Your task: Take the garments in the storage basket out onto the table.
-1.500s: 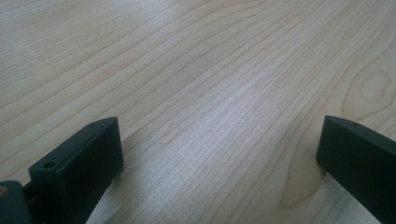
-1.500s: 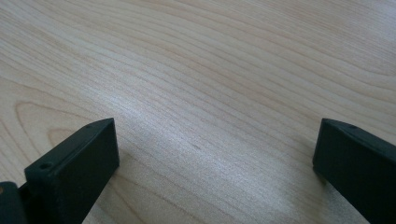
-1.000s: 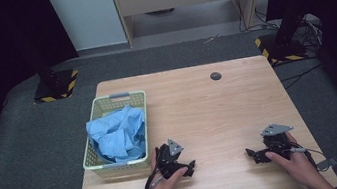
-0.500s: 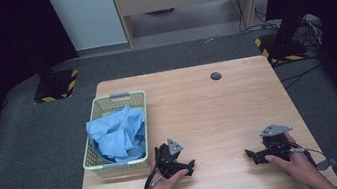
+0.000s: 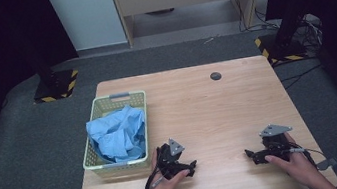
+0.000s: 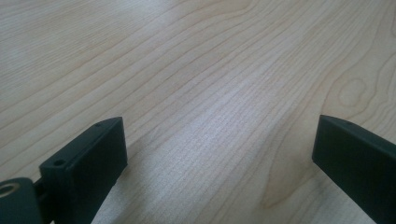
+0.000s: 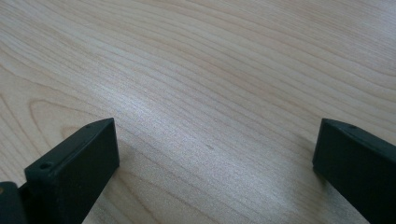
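Left gripper (image 5: 190, 164): jaws spread wide, nothing between them; in the left gripper view the two black fingers (image 6: 88, 161) sit low over bare wood grain of the table (image 5: 210, 113), apparently resting on or just above it, though contact cannot be judged. Right gripper (image 5: 250, 154): jaws likewise spread wide and empty, its fingers (image 7: 77, 163) close over the same bare wood in the right gripper view. Each tool is held by a hand, the left hand (image 5: 167, 180) and the right hand (image 5: 290, 159), entering from the near edge of the table; a grey three-cornered plate tops each gripper. The two grippers point toward one another and lie well apart along the near edge, with open tabletop between them. The pale green basket (image 5: 116, 162) stands at the table's left side, just beside the left gripper; the crumpled blue cloth (image 5: 119, 132) lies inside it, rising above the rim. A small dark round disc (image 5: 215, 76) sits near the far edge of the table, well apart from both grippers. Nothing lies between the left gripper and the basket.
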`<state>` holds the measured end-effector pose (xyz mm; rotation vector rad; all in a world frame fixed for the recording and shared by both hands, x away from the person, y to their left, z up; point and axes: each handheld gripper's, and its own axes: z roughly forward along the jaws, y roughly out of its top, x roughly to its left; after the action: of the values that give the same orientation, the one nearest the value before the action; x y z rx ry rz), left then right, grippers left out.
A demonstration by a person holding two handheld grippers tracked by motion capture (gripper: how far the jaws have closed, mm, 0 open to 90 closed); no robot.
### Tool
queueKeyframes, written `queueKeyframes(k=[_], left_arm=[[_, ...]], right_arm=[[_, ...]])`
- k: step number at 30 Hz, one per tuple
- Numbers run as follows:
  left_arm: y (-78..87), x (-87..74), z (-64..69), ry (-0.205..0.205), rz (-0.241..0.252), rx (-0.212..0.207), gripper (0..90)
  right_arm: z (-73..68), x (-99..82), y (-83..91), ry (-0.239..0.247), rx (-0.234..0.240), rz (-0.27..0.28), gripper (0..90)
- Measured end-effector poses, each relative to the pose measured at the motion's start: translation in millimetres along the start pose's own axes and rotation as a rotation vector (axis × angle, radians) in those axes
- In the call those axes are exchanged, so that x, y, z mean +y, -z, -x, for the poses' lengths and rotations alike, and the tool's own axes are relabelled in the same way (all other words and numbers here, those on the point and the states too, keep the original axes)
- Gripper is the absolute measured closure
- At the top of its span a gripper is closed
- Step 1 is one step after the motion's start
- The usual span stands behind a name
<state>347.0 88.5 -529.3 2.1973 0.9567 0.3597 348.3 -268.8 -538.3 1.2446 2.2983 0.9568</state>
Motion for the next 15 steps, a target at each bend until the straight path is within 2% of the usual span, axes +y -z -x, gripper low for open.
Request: queueKeyframes(k=[8, 15], left_arm=[[5.2, 3.2, 4.5, -0.001, 0.005, -0.023, 3.1], [8.3, 3.0, 3.3, -0.002, 0.004, -0.018, 3.2]], right_arm=[[-0.1, 0.0, 0.0, 0.0, 0.0, 0.0, 0.5], [-0.2, 0.0, 0.0, -0.001, 0.0, 0.0, 0.5]])
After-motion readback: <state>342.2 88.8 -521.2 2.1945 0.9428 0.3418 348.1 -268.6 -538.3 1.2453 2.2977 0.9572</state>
